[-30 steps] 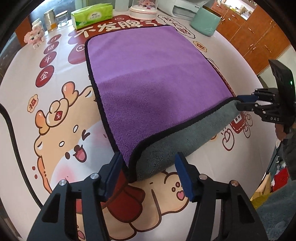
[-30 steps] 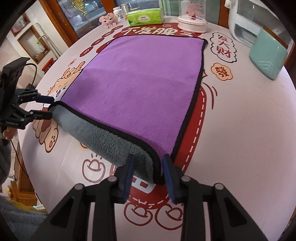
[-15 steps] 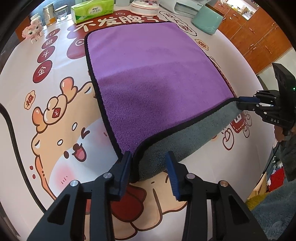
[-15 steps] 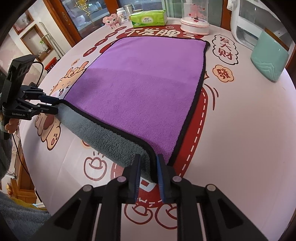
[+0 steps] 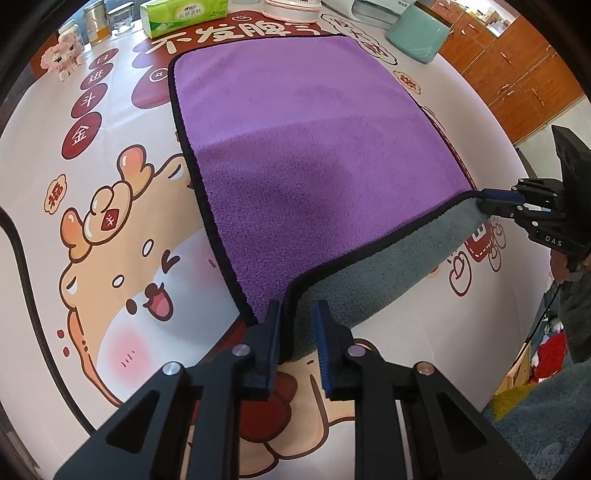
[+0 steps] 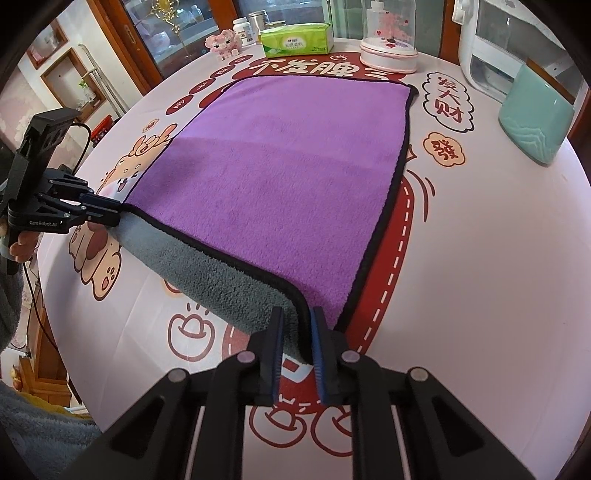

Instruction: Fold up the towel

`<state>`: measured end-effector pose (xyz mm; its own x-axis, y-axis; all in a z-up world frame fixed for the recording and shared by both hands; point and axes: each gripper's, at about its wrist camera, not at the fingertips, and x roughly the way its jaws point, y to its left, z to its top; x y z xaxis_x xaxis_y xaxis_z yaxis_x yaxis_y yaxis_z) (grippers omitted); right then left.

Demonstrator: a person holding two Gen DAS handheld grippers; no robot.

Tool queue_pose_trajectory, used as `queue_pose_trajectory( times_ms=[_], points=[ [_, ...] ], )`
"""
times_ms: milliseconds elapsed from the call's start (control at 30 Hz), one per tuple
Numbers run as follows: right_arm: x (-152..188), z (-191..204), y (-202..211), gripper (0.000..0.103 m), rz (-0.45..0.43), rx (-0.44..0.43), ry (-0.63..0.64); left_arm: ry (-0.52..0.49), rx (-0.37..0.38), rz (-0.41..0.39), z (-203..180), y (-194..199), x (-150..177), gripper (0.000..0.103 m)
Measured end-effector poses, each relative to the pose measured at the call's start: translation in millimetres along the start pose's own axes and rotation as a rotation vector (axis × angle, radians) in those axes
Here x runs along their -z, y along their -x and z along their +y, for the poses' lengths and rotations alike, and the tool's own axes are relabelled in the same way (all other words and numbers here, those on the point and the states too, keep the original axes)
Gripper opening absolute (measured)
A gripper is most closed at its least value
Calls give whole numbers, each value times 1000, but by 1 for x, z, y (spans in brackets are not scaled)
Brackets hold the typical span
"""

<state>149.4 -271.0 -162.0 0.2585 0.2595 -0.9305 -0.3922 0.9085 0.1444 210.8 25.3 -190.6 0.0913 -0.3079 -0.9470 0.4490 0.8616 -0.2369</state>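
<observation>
A purple towel (image 5: 314, 155) with a black hem and grey underside lies spread on the round table; it also shows in the right wrist view (image 6: 280, 177). Its near edge is lifted, so the grey underside (image 5: 388, 266) shows. My left gripper (image 5: 297, 314) is shut on the towel's near left corner; it shows in the right wrist view (image 6: 114, 212) at the left. My right gripper (image 6: 297, 317) is shut on the near right corner; it shows in the left wrist view (image 5: 484, 199) at the right.
The table carries a printed cartoon cloth (image 5: 122, 236). At the far side stand a green tissue pack (image 6: 295, 38), a pink round box (image 6: 389, 55), jars (image 6: 243, 29), a pink toy (image 6: 223, 44), a teal pouch (image 6: 535, 118) and a white appliance (image 6: 506, 48). Wooden cabinets (image 5: 524, 70) stand beyond.
Both grippers closed on the towel's near corners; the left jaws narrowed from wide open to a grip. The near edge has lifted slightly off the table.
</observation>
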Motion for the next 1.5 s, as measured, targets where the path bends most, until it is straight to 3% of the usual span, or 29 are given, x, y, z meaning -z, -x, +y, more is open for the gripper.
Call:
queue_pose_trajectory(
  times_ms=[133,533,800,1200,1500],
  points=[
    [-1,2,1,14,-4,5,3,-9,-40,-5,-2,3,2,8],
    [-2,7,8,6,-31,72,8,-73,-190,-24,-26,14,7,5],
    [-7,9,17,5,-62,107,15,-60,-237,-52,-28,30,-1,5],
    [-47,1,44,5,-179,164,-39,21,-333,-127,-17,53,-43,5],
    [-99,-14,52,5,-266,234,-82,40,-442,-224,-13,70,-88,6]
  ],
)
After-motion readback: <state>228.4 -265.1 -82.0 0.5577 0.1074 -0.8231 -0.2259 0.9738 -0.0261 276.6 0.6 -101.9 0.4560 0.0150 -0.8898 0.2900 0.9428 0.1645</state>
